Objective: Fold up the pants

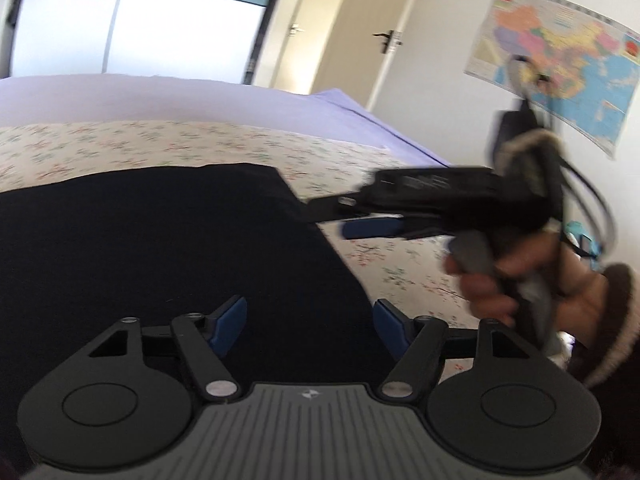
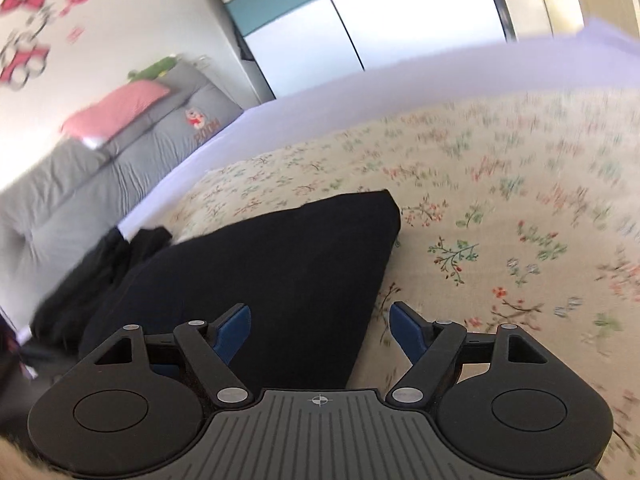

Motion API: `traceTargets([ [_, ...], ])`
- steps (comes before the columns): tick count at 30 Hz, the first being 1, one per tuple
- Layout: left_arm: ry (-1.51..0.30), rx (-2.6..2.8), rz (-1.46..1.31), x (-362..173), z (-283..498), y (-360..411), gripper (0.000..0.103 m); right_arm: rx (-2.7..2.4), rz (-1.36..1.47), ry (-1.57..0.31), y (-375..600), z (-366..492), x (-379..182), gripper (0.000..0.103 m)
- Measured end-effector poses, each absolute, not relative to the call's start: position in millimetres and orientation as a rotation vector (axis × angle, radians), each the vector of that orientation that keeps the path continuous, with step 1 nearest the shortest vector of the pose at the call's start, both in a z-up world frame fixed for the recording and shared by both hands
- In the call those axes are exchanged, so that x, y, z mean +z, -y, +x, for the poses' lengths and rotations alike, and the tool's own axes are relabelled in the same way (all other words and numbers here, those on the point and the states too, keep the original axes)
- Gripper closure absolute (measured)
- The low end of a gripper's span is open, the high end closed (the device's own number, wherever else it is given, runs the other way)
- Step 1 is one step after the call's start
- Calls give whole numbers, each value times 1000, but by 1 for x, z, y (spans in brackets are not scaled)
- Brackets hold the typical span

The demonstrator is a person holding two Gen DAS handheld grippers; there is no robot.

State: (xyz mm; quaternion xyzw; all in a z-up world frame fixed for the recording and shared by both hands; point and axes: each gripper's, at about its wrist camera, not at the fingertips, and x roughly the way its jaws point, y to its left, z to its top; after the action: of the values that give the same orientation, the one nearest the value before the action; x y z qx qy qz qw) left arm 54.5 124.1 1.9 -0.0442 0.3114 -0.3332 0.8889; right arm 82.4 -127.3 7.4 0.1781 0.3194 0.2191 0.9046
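The dark navy, soft-cloth pants [image 1: 160, 248] lie folded flat on a cream bedspread printed with small red and green floral sprigs [image 1: 200, 140], which covers a bed with a pale lilac sheet [image 1: 200, 96] showing beyond it. In the left wrist view the left gripper [image 1: 308, 320], black with blue pads, hangs low over the near part of the garment with its jaws spread as wide as they go and nothing between them; one blue pad sits over the dark cloth, the other over its right edge, and neither presses on it. To the right of the pants in the same view, the right gripper [image 1: 344, 216] reaches in sideways, carried by a hand [image 1: 500, 284] in a dark sleeve with a pale fuzzy cuff [image 1: 616, 320]; its tips lie near the far right corner of the cloth, blurred. The right wrist view shows that gripper's own jaws well apart and empty, the folded pants [image 2: 280, 264] running from under the left pad to a blunt corner farther off. A loose heap of black fabric [image 2: 100, 272] lies at the left of the fold, near a grey padded headboard [image 2: 80, 184] and a pink pillow [image 2: 116, 108]. A colourful map poster [image 1: 560, 68] hangs on the white wall.
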Motion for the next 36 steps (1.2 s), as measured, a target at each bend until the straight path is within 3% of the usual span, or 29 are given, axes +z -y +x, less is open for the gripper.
traceTargets([
  [8, -632, -823, -9, -12, 65, -108, 0, 510, 703, -730, 151, 163, -34, 27],
  [11, -654, -840, 8, -20, 66, -108, 0, 516, 730, -751, 149, 181, -43, 57],
  [12, -665, -845, 7, -23, 67, -108, 0, 533, 710, -741, 148, 182, -41, 74],
  [17, -712, -883, 29, -36, 64, -105, 0, 555, 667, -733, 151, 190, -35, 82],
  [23, -774, -935, 116, -36, 52, -104, 0, 479, 691, -732, 164, 191, -47, 80],
  [26, -802, -981, 82, -26, 52, -117, 0, 433, 630, -718, 164, 179, -32, 64],
  [30, -713, -922, 21, -10, 47, -138, 0, 444, 509, -749, 158, 154, -7, 50],
  [36, -714, -739, 45, -13, 56, -157, 0, 500, 391, -808, 137, 100, 7, 50],
])
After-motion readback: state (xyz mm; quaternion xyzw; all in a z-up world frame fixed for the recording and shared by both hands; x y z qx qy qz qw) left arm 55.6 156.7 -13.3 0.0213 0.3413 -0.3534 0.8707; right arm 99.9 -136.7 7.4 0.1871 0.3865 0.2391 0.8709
